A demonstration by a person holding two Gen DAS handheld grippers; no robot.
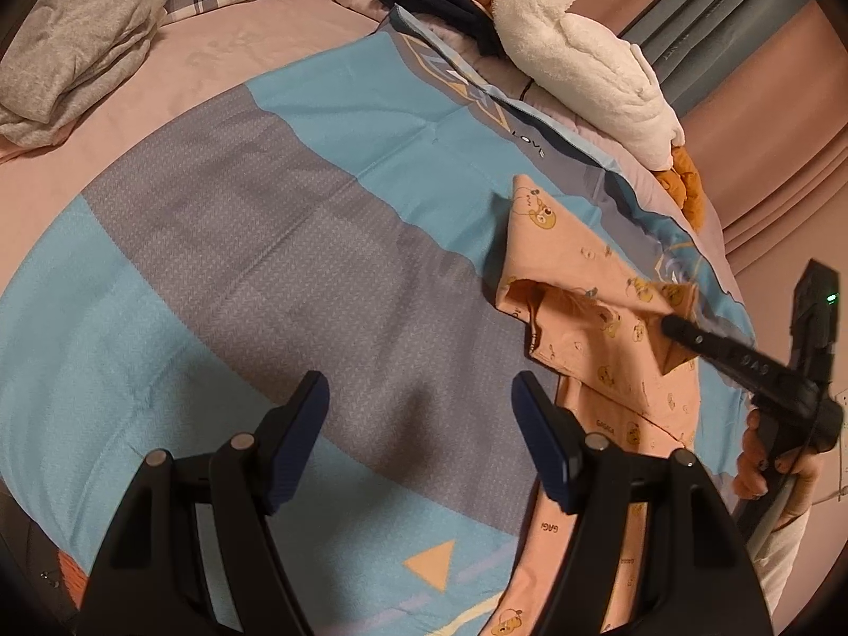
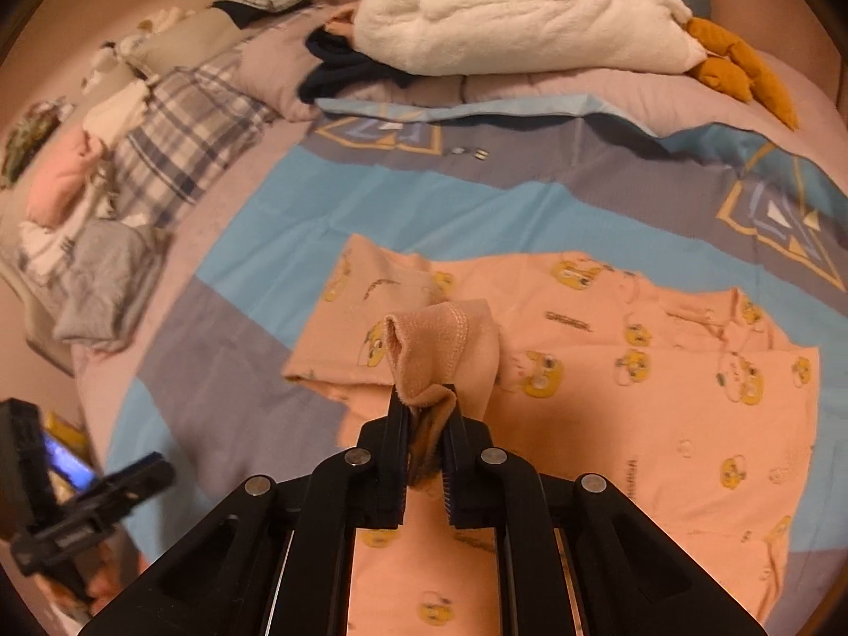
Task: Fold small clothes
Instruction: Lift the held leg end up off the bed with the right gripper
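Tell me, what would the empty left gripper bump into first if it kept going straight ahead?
Probably the blue and grey bedcover. The open left gripper points at bare cover, with the peach pyjama garment off to its right. Depth is hard to judge.
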